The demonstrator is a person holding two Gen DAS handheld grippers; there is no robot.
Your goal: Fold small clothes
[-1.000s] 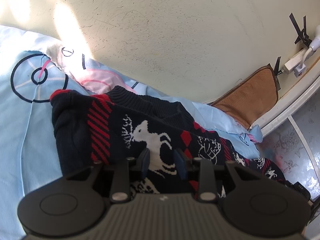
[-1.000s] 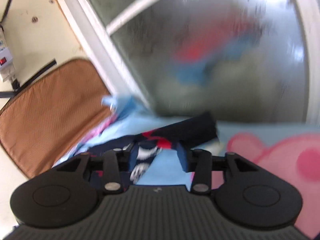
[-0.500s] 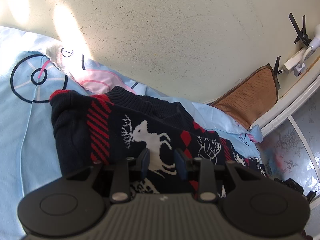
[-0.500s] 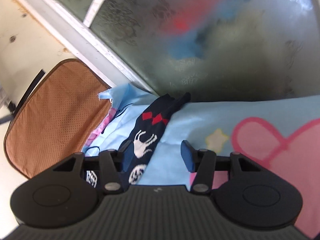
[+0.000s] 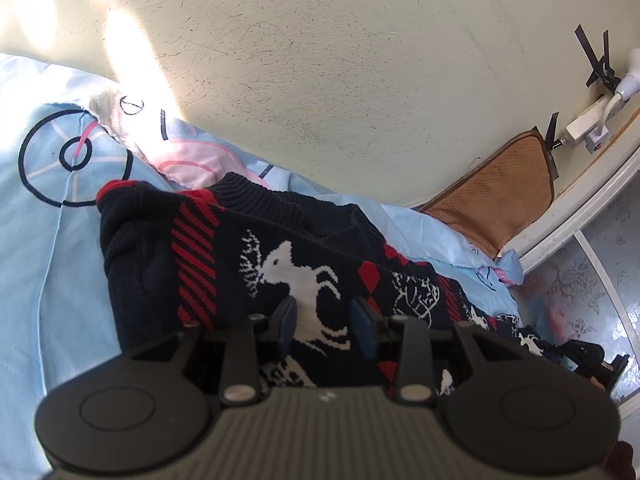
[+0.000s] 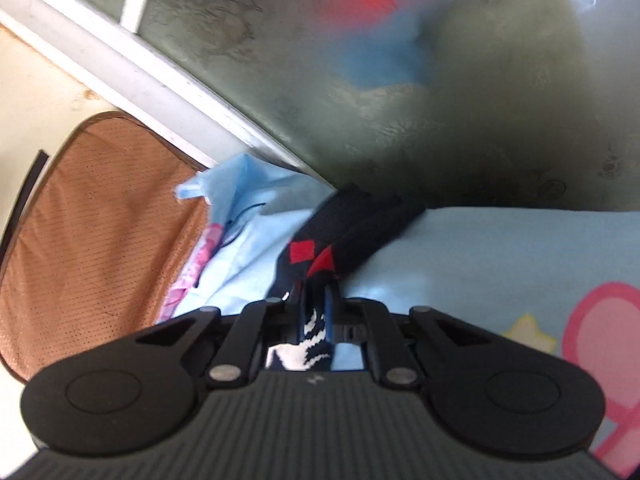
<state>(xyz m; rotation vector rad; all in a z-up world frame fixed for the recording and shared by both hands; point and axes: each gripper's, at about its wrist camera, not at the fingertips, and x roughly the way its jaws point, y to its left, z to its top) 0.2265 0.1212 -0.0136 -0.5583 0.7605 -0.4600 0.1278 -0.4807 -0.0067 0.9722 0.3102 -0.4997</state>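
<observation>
A navy knitted sweater (image 5: 248, 264) with white reindeer and red stripes lies spread on a light blue sheet (image 5: 52, 248). My left gripper (image 5: 322, 320) hovers low over the reindeer on its front. Its jaws are opening, and the pads stand apart with flat fabric beneath them, not pinched. In the right wrist view one sleeve (image 6: 352, 236) with red diamonds stretches toward the window. My right gripper (image 6: 316, 296) is closing, and its pads pinch the patterned part of that sleeve.
A cream wall (image 5: 320, 60) rises behind the bed. A brown mesh cushion (image 5: 500, 200) leans in the corner, and it also shows in the right wrist view (image 6: 92, 220). A frosted window (image 6: 400, 80) in a white frame borders the sheet (image 6: 500, 260). A white plug (image 5: 588, 124) hangs on the wall.
My right gripper swung toward the sleeve, rolled, and closed its wide jaws onto it. The left gripper stayed over the reindeer, its jaws slightly wider.
</observation>
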